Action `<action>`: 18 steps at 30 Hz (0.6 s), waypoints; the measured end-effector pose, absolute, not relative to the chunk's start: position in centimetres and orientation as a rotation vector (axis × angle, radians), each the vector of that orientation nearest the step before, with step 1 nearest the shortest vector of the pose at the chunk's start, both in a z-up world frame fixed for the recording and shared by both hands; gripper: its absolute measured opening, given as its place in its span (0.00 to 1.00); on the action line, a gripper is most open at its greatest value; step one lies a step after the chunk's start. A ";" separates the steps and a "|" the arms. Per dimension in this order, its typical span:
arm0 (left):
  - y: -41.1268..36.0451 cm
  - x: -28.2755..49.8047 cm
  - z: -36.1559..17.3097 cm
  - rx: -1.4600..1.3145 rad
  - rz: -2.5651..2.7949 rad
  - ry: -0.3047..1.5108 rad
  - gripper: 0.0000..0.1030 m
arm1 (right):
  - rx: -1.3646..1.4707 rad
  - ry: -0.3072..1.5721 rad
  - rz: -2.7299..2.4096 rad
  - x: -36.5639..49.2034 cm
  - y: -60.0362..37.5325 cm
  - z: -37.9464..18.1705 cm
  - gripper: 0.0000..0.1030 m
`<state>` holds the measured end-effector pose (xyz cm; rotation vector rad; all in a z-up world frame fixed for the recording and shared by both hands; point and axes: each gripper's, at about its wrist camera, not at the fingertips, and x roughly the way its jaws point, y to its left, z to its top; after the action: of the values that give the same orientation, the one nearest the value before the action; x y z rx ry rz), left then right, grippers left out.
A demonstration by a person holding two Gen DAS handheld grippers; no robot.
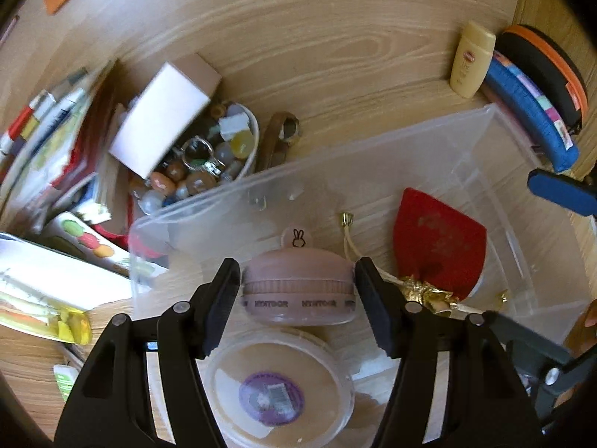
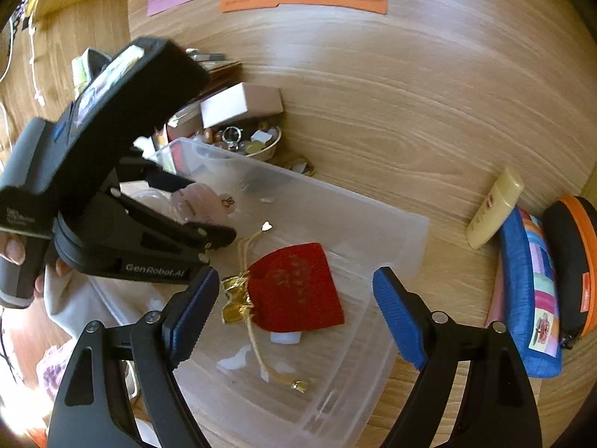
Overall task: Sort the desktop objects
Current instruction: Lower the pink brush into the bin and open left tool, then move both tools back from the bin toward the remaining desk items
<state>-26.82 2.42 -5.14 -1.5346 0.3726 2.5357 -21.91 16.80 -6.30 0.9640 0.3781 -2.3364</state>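
Left gripper (image 1: 297, 295) hung over the clear plastic bin (image 1: 496, 171), fingers spread wide to either side of a mauve round jar (image 1: 298, 295) marked with a small rabbit. Pads stood just clear of the jar's sides; whether the jar rested on the bin floor or was just being let go, could not tell. A lidded tub with a purple label (image 1: 278, 384) sat directly in front of the jar, inside the same bin.

Right gripper (image 2: 294, 313), blue-padded, also wide, holding nothing, hovered above a red drawstring pouch (image 2: 298, 287) with gold cord lying flat on the bin floor.

Unsorted things remained on the counter (image 1: 317, 48): a bowl of beads and rings (image 1: 209, 156) with a small white box (image 1: 164, 123) leaning on it, a heap of papers and packets to the left, a cream lotion bottle (image 1: 471, 60), and a blue fabric case (image 1: 530, 112) beside a black-and-orange zip case (image 1: 548, 67).

Judgement: step in hand looked like placing the jar in the bin. To do it well, lift the left fingers straight up so neither pad drags the jar, and avoid clipping the tub lid or the pouch cord near the right finger. Keep the right gripper apart from the left; the two were close over one bin.
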 end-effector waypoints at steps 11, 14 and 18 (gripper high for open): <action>-1.4 -19.9 1.2 -1.285 2.735 0.345 0.91 | 0.911 0.315 -2.389 -20.2 17.9 -2.1 0.85; -2.9 -17.4 2.1 -1.226 2.770 0.302 0.93 | 0.881 0.296 -2.411 -18.6 18.2 -0.7 0.86; -3.6 -15.4 2.0 -1.199 2.774 0.228 0.95 | 0.819 0.312 -2.436 -15.7 18.4 0.5 0.93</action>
<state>-15.38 -3.59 2.02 -1.1987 0.2280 2.7742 -15.66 18.44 0.47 0.8190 0.3118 -2.4362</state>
